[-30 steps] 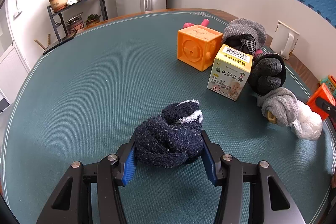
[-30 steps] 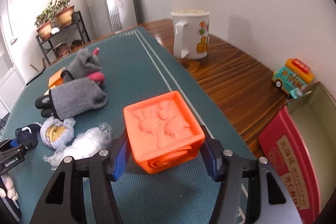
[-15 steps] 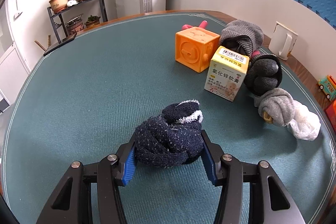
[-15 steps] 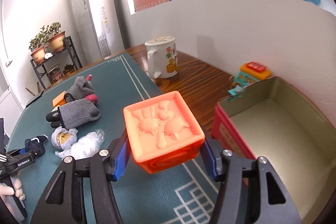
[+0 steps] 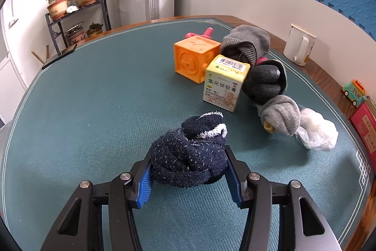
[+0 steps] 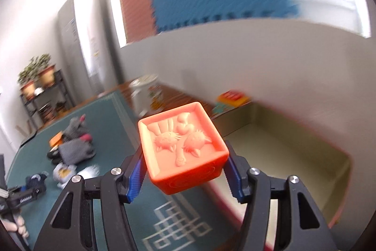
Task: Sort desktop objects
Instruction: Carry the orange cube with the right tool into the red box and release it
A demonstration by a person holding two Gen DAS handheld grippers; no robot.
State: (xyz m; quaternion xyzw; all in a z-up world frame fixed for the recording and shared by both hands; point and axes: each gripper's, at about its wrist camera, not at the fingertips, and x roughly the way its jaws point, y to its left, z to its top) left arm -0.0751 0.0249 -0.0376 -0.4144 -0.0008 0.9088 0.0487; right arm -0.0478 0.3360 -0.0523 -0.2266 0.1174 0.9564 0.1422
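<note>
1. Right wrist view: open box point(image 6: 293, 145) at three o'clock; the right gripper point(image 6: 184, 177) clamps the orange-red cube point(image 6: 182, 147) beside it.
2. At centre on the green mat point(image 5: 94, 109), the left gripper point(image 5: 189, 177) squeezes the navy sock ball point(image 5: 189, 158).

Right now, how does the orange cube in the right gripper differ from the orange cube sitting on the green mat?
The held cube is reddish orange, tilted and off the table, between the right gripper fingers beside the open tin. The mat cube is yellower orange, rests flat on the green mat and touches the yellow ointment box. Both are soft-looking cubes with embossed faces.
</note>
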